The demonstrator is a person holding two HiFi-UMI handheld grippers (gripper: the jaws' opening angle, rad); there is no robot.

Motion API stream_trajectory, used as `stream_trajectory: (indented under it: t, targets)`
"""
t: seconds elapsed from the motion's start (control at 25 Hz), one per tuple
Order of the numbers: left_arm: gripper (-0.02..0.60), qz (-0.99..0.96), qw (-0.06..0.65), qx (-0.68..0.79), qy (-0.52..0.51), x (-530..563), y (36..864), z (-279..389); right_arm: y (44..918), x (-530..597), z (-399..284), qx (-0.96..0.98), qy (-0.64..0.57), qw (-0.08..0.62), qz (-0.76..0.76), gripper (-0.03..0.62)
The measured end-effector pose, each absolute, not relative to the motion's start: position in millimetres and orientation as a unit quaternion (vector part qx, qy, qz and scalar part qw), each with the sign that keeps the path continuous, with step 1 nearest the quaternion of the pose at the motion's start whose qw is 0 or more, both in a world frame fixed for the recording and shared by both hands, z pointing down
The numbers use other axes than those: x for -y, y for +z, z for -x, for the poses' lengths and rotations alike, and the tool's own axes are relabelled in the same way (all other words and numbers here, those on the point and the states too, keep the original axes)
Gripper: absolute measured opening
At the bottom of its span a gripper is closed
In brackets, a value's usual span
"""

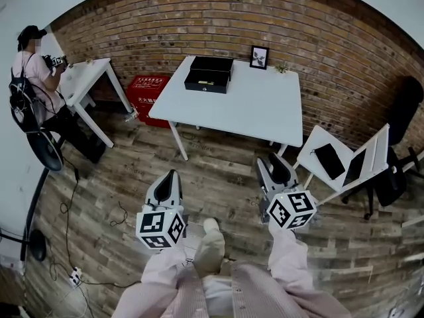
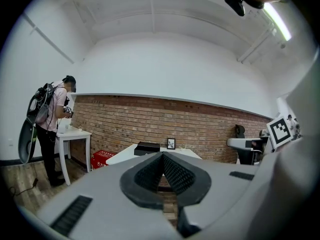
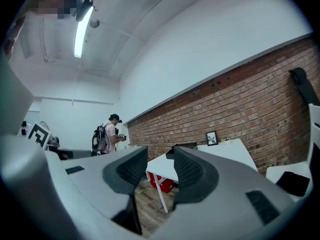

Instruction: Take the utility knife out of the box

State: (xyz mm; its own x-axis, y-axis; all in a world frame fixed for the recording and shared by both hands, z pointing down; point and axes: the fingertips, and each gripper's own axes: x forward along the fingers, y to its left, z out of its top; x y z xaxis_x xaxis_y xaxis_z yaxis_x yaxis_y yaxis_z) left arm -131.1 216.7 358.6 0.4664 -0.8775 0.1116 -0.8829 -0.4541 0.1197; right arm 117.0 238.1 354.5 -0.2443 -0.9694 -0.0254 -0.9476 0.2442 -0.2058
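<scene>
Holds left gripper (image 1: 172, 175) low over the wood floor (image 1: 218, 177), jaws closed together on nothing. Finds the black box (image 1: 209, 73) well ahead, off to that gripper's right and the other's left, resting on the white table (image 1: 252, 105) near its far edge; cannot make out the utility knife inside. Holds right gripper (image 1: 273, 158) alongside, jaws spread apart, nothing between them.

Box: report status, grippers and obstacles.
Left gripper shut, right gripper open, both empty. Box on the table, out of reach; knife not visible. Chair stands right of the path.
</scene>
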Motion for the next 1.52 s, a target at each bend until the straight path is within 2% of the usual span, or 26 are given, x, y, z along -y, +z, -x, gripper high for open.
stream_trajectory:
  t: [0.96, 1.52]
  targets:
    - [-0.008, -0.848, 0.111, 0.517, 0.027, -23.9, 374.7, 133.4, 373.3, -39.4, -108.8, -0.788, -0.112, 0.032, 0.605, 0.146]
    - [-0.008, -0.847, 0.118, 0.517, 0.029, 27.6, 389.4, 138.0, 387.8, 12.7, -99.4, -0.792, -0.119, 0.027, 0.598, 0.146]
